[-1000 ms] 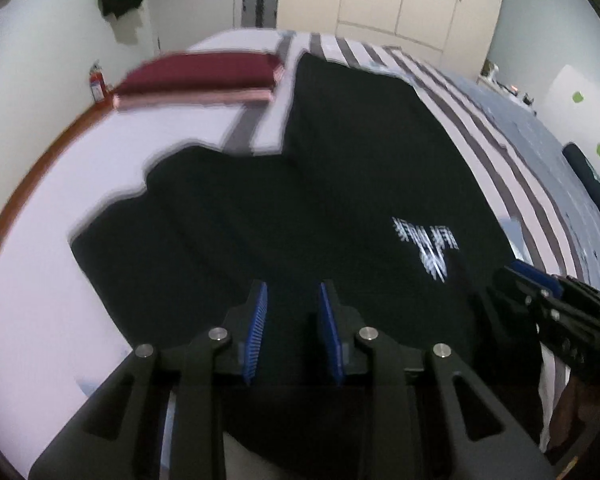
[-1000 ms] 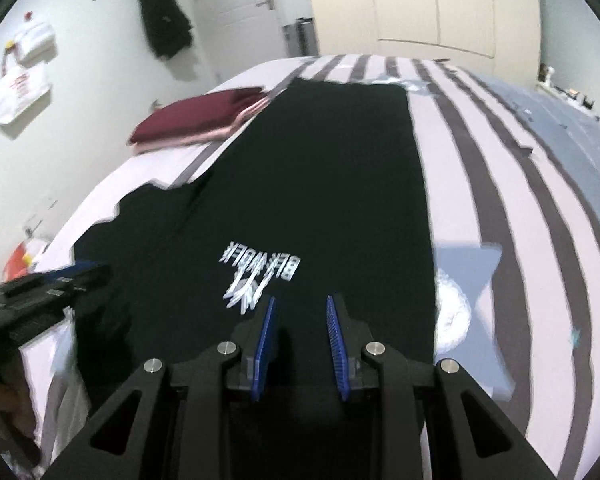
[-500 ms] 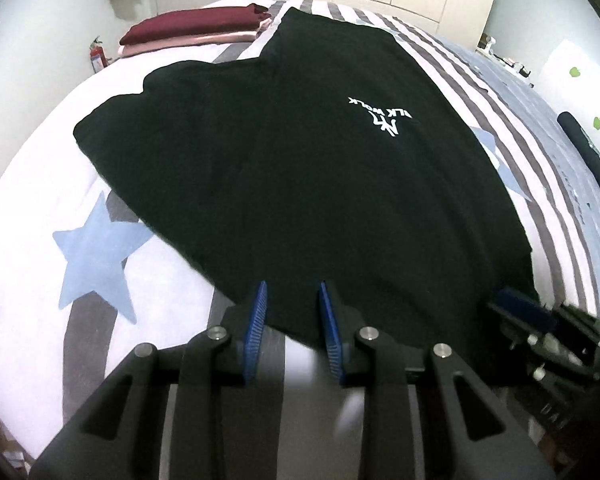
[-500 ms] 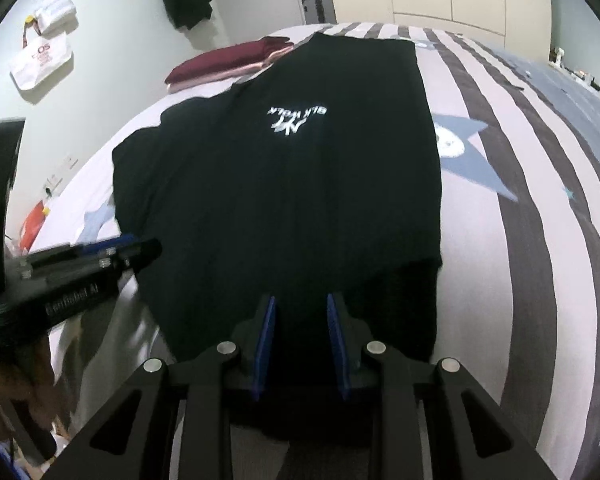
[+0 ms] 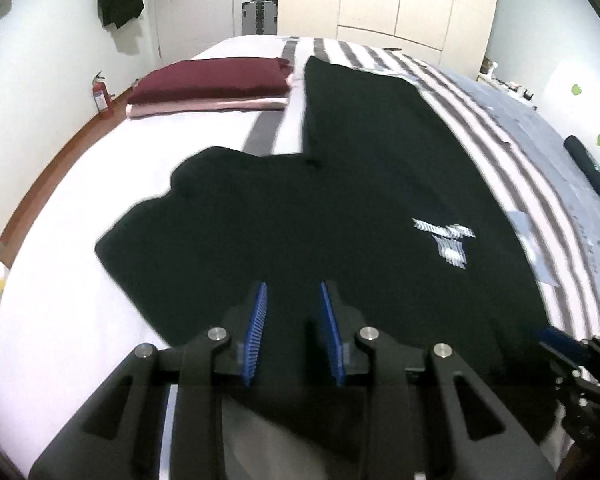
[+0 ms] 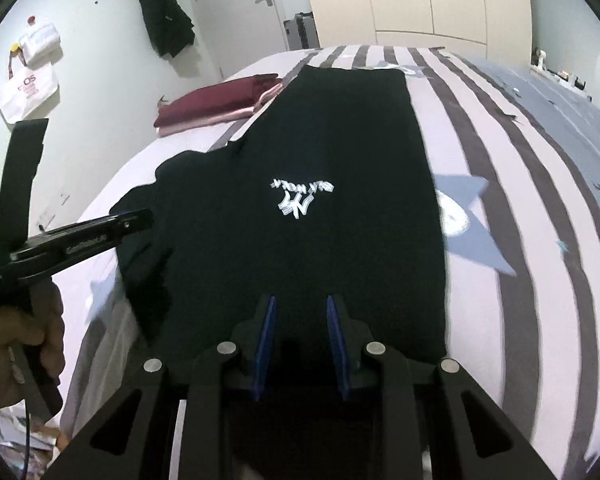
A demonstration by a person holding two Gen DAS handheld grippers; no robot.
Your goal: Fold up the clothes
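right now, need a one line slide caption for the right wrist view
Right gripper over a black t-shirt spread on a striped bed.

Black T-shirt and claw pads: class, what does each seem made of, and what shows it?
Black T-shirt: looks like soft matte knit, probably cotton; it lies limp with a white printed logo.
Claw pads: blue, ribbed, likely rubber or plastic.
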